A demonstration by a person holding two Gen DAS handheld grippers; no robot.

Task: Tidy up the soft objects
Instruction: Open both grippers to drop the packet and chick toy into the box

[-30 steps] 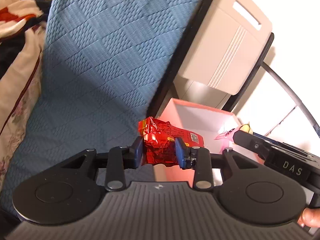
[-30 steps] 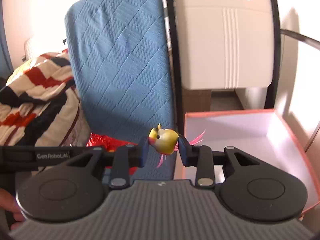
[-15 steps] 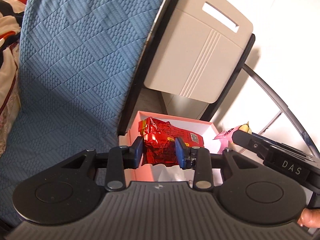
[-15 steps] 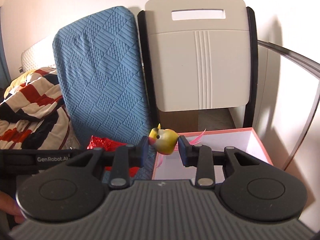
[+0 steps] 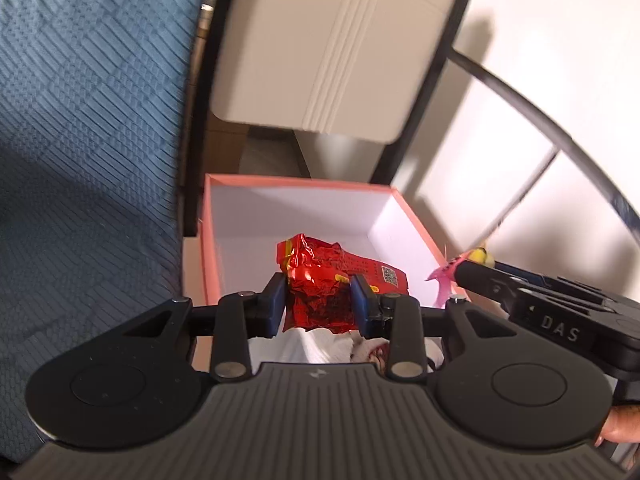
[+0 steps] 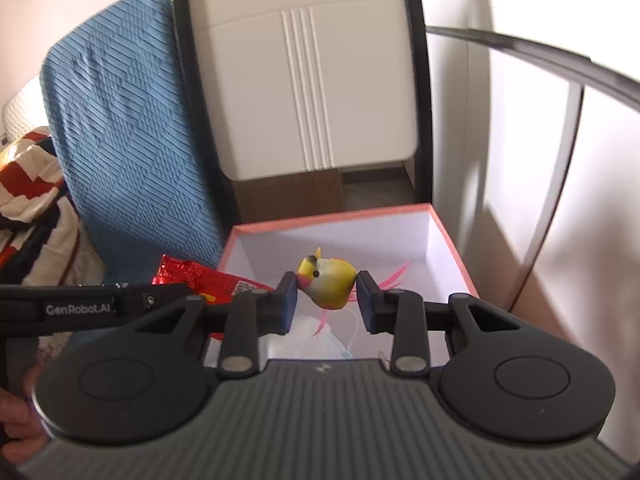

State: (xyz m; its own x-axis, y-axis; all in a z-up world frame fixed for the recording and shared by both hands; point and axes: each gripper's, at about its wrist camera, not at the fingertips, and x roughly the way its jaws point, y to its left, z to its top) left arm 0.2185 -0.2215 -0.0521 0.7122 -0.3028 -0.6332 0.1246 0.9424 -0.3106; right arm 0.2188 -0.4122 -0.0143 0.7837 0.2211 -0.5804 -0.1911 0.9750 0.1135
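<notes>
The left gripper [image 5: 319,302] pinches a crinkled red foil packet [image 5: 332,284] between its blue pads, holding it over the open box [image 5: 296,182]. The box is rectangular, with a salmon-pink outside and rim and smooth white inner walls. The right gripper [image 6: 327,300] squeezes a small rounded yellow toy bird [image 6: 328,284] with a dark eye and wispy pink feathers, also above the box.

Behind the box stands a cream plastic panel [image 6: 312,92] with three raised ribs and a slot handle, set in a black frame. Left of it a blue quilted cushion [image 6: 128,140] shows a diamond-stitched weave. A striped red, white and dark blanket [image 6: 28,184] is cut off at the left edge.

Inside the box, white cloth [image 5: 320,346] lies mostly hidden behind the left gripper's body; what it is stays unclear. In the left view only the bird's tip and feathers show.

Compared with a second ago, both views now look down into the box, which then sat at the frame's edge; both grips are unchanged.
</notes>
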